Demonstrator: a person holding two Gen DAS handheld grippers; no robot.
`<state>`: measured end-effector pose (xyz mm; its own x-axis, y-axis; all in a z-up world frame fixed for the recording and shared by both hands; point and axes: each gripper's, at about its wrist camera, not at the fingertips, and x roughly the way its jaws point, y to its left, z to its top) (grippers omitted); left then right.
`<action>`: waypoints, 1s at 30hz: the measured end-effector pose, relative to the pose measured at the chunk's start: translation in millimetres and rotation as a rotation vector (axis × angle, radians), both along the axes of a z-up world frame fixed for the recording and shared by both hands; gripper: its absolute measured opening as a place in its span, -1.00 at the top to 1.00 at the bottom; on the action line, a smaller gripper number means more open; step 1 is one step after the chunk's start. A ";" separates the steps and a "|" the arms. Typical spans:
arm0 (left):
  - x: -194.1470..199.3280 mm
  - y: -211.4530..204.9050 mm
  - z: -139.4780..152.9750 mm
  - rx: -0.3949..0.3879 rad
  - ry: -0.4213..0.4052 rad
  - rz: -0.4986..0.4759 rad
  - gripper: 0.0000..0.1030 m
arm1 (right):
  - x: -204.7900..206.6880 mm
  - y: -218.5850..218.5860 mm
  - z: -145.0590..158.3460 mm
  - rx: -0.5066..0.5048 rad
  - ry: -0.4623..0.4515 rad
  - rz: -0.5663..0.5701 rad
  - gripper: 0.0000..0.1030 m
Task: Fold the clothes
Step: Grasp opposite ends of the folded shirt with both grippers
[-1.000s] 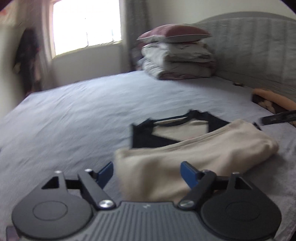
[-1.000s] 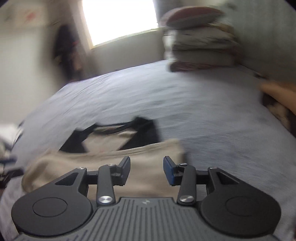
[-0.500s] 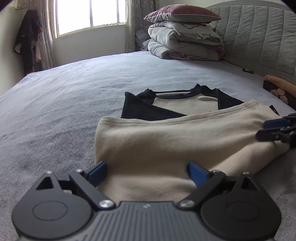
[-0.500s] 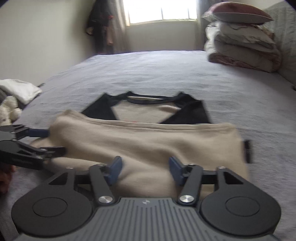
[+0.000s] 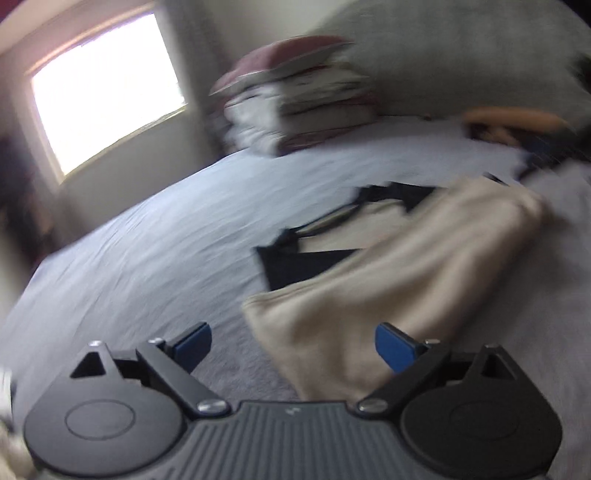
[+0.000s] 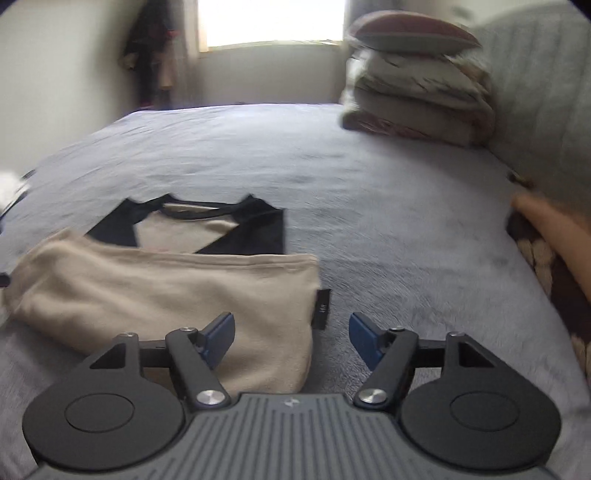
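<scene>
**A:** Can any writing or label be made out?

**B:** A small black tag (image 6: 320,308) is seen hanging from the right edge of the folded beige fleece garment with black raglan sleeves and black collar (image 6: 177,284). Faint marks are printed on it, but they are too blurred to be read. A tiny pale logo mark is embossed on the ribbed grey body of each gripper; it cannot be read either.

**A:** Where is the garment placed?

**B:** It is laid flat on the grey-blue bedspread (image 6: 332,166), with its lower half folded up over the chest so that only the collar and sleeve tops are left showing beyond the fold. In the left wrist view the same garment (image 5: 406,277) is seen heavily blurred, running diagonally.

**A:** How are the jaws set?

**B:** The left gripper (image 5: 293,347) is spread very wide — its jaws have just been opening. The near corner of the beige cloth is seen between the blue pads, yet neither pad is pressed on it. The right gripper (image 6: 291,334) is spread moderately, its jaws also just opened further; the garment's right edge and tag are seen between the pads, unpinched.

**A:** What else is shown?

**B:** A stack of folded quilts topped by a maroon pillow (image 6: 417,77) is set by the grey padded headboard (image 6: 535,92), and a bright window (image 6: 273,22) is seen behind.
</scene>
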<state>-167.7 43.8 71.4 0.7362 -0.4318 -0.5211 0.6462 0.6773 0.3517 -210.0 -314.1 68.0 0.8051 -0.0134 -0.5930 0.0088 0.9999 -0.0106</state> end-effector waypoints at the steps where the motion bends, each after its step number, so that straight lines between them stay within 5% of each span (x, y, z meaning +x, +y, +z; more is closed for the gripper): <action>1: -6.7 -1.1 -1.5 0.043 -0.017 -0.075 -0.87 | -2.0 3.7 0.6 -0.035 0.011 0.060 -0.39; 5: -19.8 -1.2 -14.9 0.207 -0.041 -0.263 -0.87 | -8.8 12.8 4.6 -0.148 0.053 0.289 -0.39; 8: -19.2 4.7 -21.1 0.256 -0.003 -0.368 -0.87 | -7.7 19.2 -4.6 -0.271 0.133 0.433 -0.39; 13: -7.0 3.7 -32.6 0.263 0.052 -0.413 -0.86 | -13.9 31.0 -23.4 -0.454 0.158 0.599 -0.31; 15: 0.0 1.7 -32.1 0.249 0.090 -0.426 -0.57 | -14.2 35.8 -27.1 -0.518 0.142 0.633 -0.27; 23: 11.8 8.2 -32.1 0.217 0.171 -0.475 -0.40 | 6.2 19.0 -33.6 -0.427 0.170 0.678 -0.02; 28: 16.5 7.0 -25.0 0.269 0.155 -0.449 -0.41 | 8.6 12.8 -35.5 -0.386 0.159 0.674 0.00; 30: 15.3 7.6 -26.6 0.343 0.081 -0.387 -0.32 | 6.5 12.0 -37.1 -0.386 0.147 0.675 0.00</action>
